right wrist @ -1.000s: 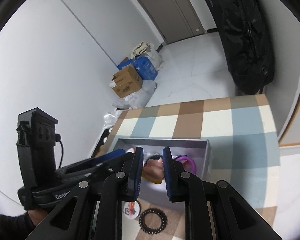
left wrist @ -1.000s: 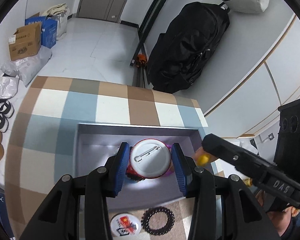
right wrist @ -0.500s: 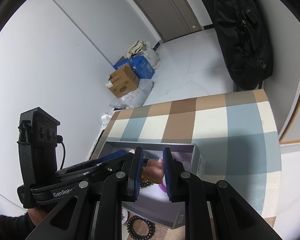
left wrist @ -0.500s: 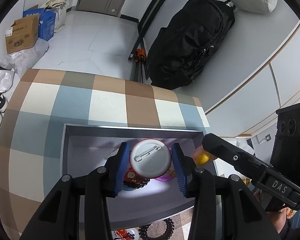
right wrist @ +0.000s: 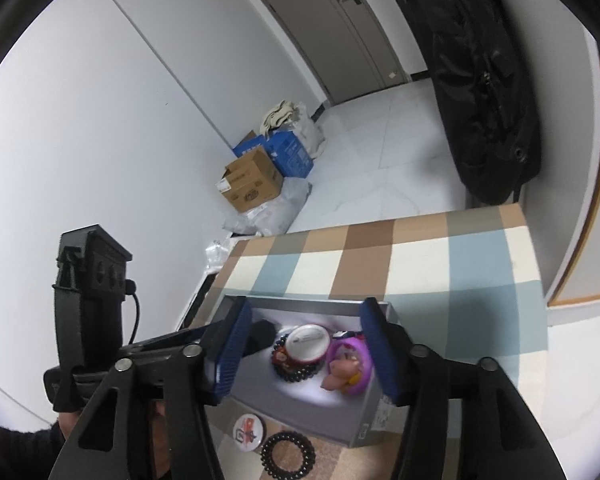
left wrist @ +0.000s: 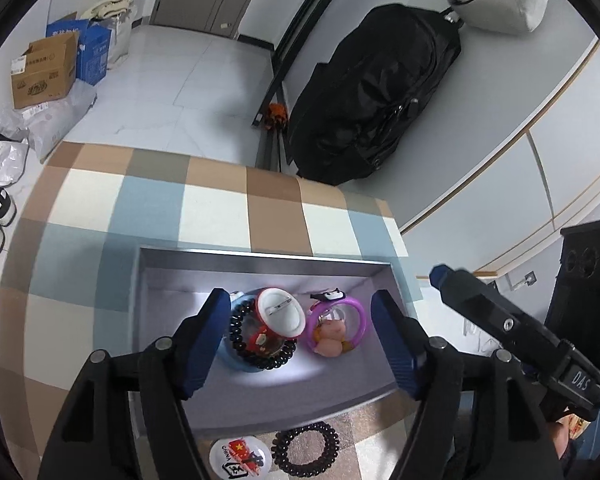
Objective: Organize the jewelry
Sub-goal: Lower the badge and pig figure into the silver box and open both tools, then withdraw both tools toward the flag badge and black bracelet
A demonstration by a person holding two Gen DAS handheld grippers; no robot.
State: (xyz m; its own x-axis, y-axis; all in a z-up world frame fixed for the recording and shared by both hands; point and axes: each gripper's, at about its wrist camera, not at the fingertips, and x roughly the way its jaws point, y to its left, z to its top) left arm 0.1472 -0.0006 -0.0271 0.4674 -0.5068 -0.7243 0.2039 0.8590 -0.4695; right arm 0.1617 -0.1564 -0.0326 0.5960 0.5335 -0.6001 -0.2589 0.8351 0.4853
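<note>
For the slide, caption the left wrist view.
Open left gripper above gray box holding pin badge and purple keychain.

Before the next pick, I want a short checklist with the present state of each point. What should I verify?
1. Left gripper open and holding nothing: ok.
2. Right gripper open and holding nothing: ok.
3. White pin badge lies inside the grey box, leaning on the bead bracelet: ok.
4. Purple ring with the pink charm lies inside the box beside the badge: ok.
5. Printed badge and black spiral hair tie are in the box: not ok, both lie on the checked cloth in front of it.
6. Path down to those two is free of the gripper bodies: cannot tell.
</note>
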